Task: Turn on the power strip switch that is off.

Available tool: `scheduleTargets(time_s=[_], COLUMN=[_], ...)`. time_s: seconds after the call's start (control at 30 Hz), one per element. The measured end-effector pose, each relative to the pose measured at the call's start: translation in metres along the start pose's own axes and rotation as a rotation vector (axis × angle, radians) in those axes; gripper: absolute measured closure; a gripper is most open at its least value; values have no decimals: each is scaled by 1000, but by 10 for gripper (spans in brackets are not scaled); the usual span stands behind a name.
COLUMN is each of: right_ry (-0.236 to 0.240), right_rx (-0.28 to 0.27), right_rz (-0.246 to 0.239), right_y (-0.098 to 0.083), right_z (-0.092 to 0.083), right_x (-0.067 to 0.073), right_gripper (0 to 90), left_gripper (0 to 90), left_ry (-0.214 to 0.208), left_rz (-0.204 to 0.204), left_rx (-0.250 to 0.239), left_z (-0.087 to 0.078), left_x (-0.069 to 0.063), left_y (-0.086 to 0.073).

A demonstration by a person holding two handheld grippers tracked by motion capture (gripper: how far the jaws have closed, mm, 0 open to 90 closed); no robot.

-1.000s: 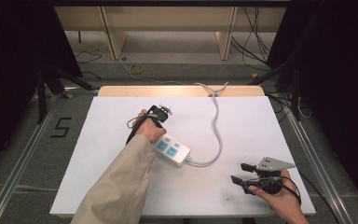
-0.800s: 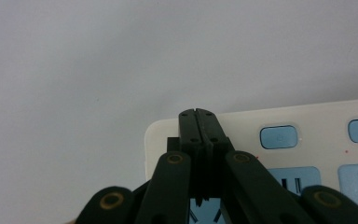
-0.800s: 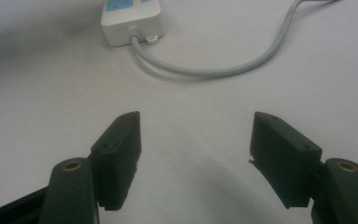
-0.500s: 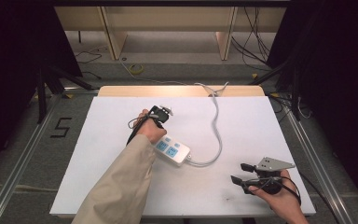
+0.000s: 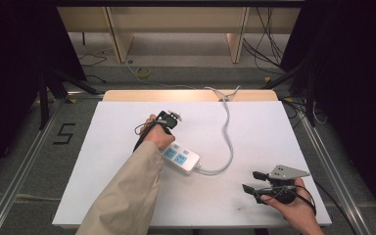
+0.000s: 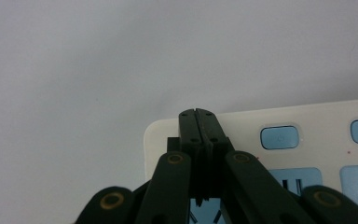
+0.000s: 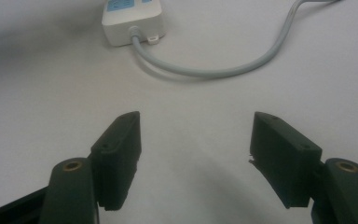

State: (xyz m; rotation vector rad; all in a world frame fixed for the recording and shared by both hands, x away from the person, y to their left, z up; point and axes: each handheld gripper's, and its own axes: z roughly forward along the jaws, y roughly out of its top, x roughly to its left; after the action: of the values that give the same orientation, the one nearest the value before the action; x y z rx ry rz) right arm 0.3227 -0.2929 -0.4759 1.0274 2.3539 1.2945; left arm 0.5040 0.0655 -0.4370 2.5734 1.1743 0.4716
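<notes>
The left gripper's fingers (image 6: 198, 122) are pressed together over the far end of the white power strip (image 5: 181, 159), empty; the right gripper's fingers (image 7: 117, 140) stand spread. The white tabletop (image 5: 254, 132) carries the strip at its middle, its grey cord (image 5: 227, 127) curving away.

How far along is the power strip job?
Done: left hand-held gripper has its jaws shut together, tips over the power strip at its corner near a blue button. In hand: likely pressing or nudging there. Left: no plug in the sockets; right hand-held gripper is open, idle, short of the cable.
</notes>
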Motion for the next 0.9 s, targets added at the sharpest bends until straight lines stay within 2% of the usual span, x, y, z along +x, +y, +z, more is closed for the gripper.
scheduleTargets(time_s=[0.9], right_ry=[0], right_rx=[0], right_rz=[-4], right_y=[0], right_z=[0], right_x=[0], right_gripper=[346], left_gripper=[900], left_ry=[15], left_rz=[6], left_rx=[4], left_z=[1], left_x=[-2], left_y=[0])
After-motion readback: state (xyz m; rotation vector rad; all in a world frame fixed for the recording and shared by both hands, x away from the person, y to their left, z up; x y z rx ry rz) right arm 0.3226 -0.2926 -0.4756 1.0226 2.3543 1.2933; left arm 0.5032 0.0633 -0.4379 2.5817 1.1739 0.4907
